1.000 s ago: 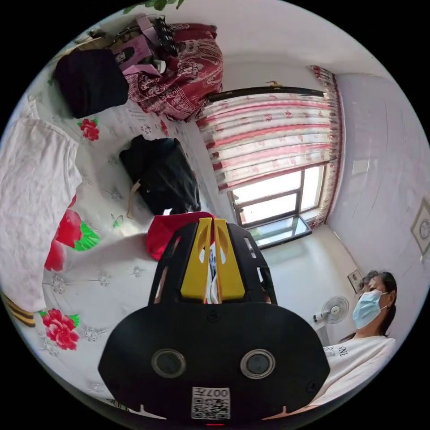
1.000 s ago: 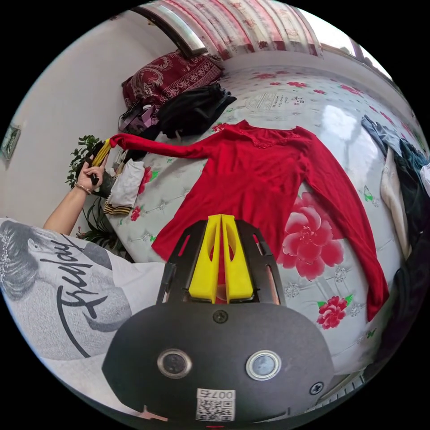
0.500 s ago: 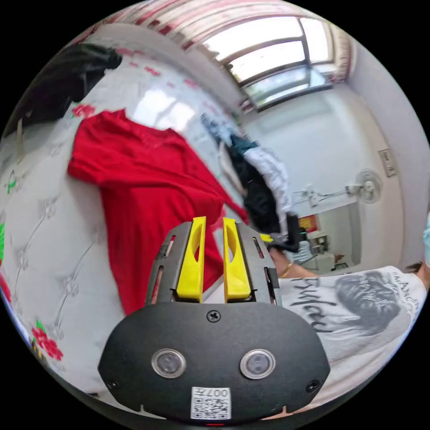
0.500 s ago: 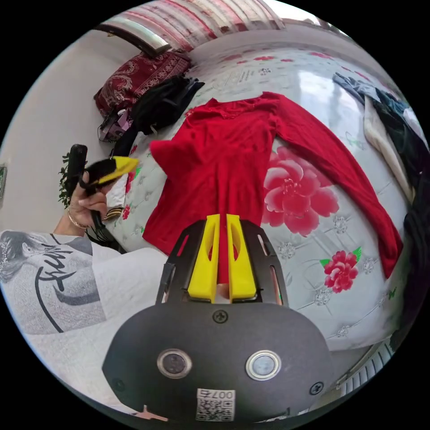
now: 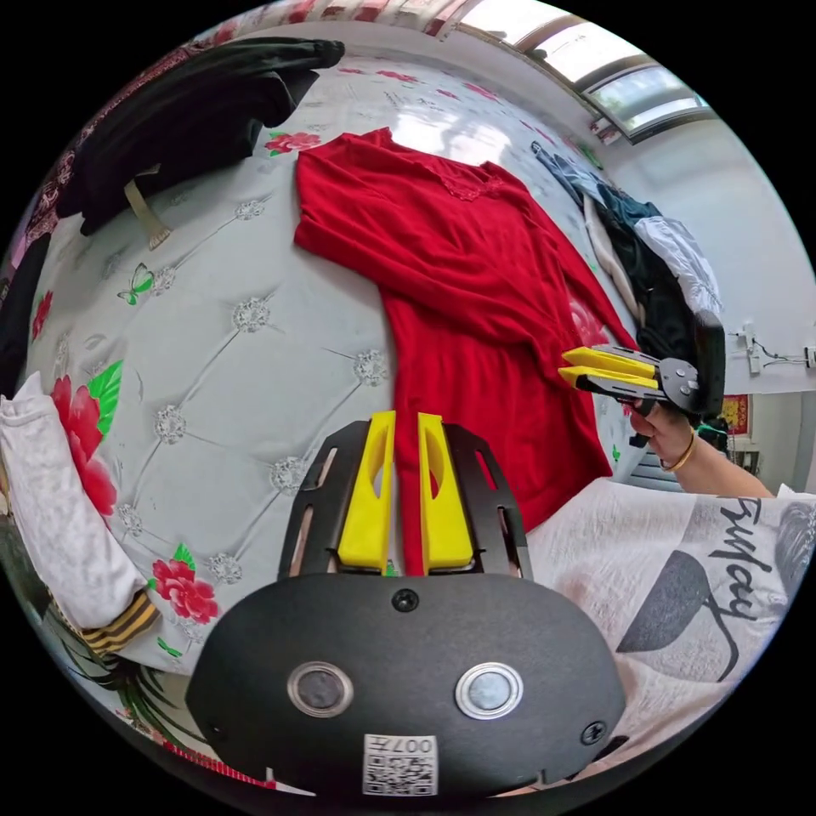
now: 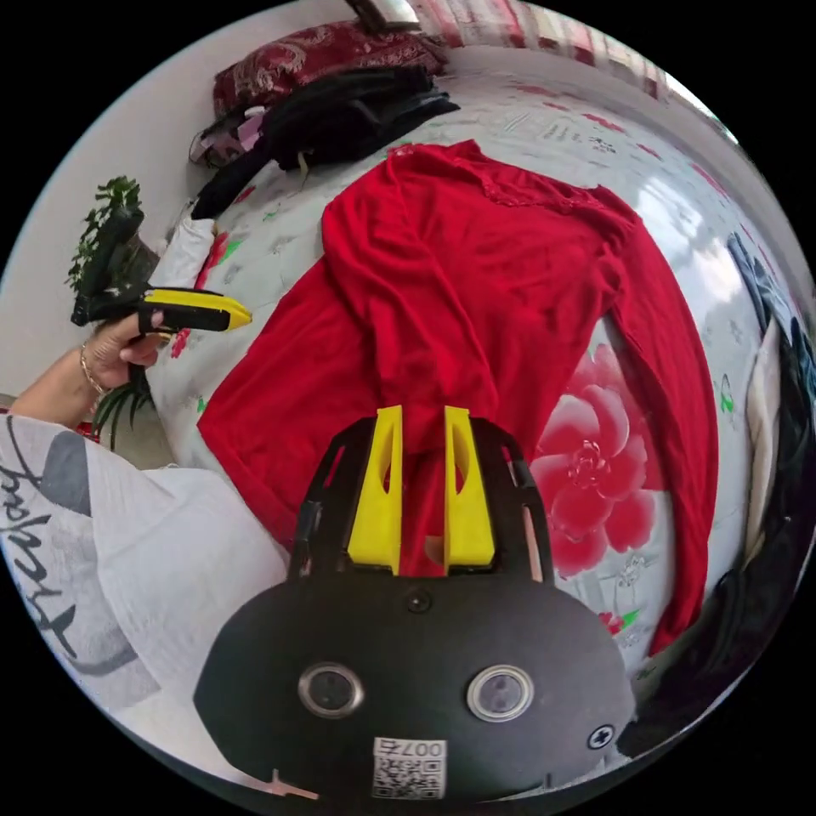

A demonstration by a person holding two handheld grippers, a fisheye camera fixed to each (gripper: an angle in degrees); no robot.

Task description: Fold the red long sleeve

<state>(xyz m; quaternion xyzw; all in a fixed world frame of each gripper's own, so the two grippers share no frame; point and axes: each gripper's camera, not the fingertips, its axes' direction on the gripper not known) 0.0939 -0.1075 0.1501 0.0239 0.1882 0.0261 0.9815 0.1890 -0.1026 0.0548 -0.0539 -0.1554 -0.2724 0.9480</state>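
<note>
Lying flat, red knit long sleeve (image 6: 476, 280) covers tufted floral mattress (image 5: 212, 340).

Long sleeve (image 6: 476, 280): spread flat on the bed (image 5: 221, 340), neckline toward the far side, hem at the near edge beside the person's shirt (image 5: 680, 578); one sleeve folded across the body, the other stretched along the bed toward the near edge. Dark garment (image 6: 340, 110): on the bed beyond the neckline, with a patterned bundle (image 6: 314, 51) behind it against the wall. Folded pale garment (image 5: 51, 510): at the bed's near corner, a plant (image 6: 110, 212) beside it. Heap of clothes (image 5: 654, 272): on the bed past the outstretched sleeve. Left gripper (image 6: 242, 316): above the bed edge, apart from the cloth. Right gripper (image 5: 565, 370): over the hem side.
</note>
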